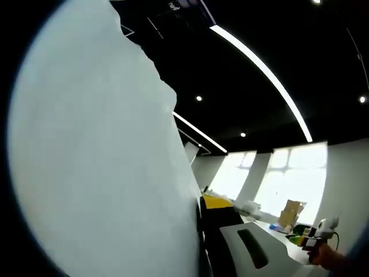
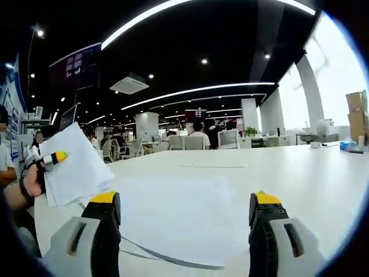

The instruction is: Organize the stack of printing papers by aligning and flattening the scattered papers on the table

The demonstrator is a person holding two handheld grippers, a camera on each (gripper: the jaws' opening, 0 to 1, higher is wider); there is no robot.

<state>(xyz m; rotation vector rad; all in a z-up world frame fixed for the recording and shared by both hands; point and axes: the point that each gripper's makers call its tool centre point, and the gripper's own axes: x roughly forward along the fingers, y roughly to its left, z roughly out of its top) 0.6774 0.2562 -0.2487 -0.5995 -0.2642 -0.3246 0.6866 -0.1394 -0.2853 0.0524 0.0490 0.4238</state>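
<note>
On the left side of the right gripper view, the left gripper (image 2: 51, 158) holds a bundle of papers (image 2: 75, 170) up in the air above the table (image 2: 300, 167), and its yellow tips are closed on the edge of the bundle. In the left gripper view the same held papers (image 1: 98, 161) cover most of the picture, very near to the camera, so its own jaws are hidden there. In the middle of the right gripper view, more flat sheets (image 2: 179, 213) lie on the table, between the jaws of the right gripper (image 2: 187, 222), which stand wide apart and hold nothing. I think the danger is in the bundle: it is pinched only at one edge, so sheets can slip out or bend. Also, if the right gripper pushes the flat sheets carelessly, they can wrinkle or slide farther out of line.
</note>
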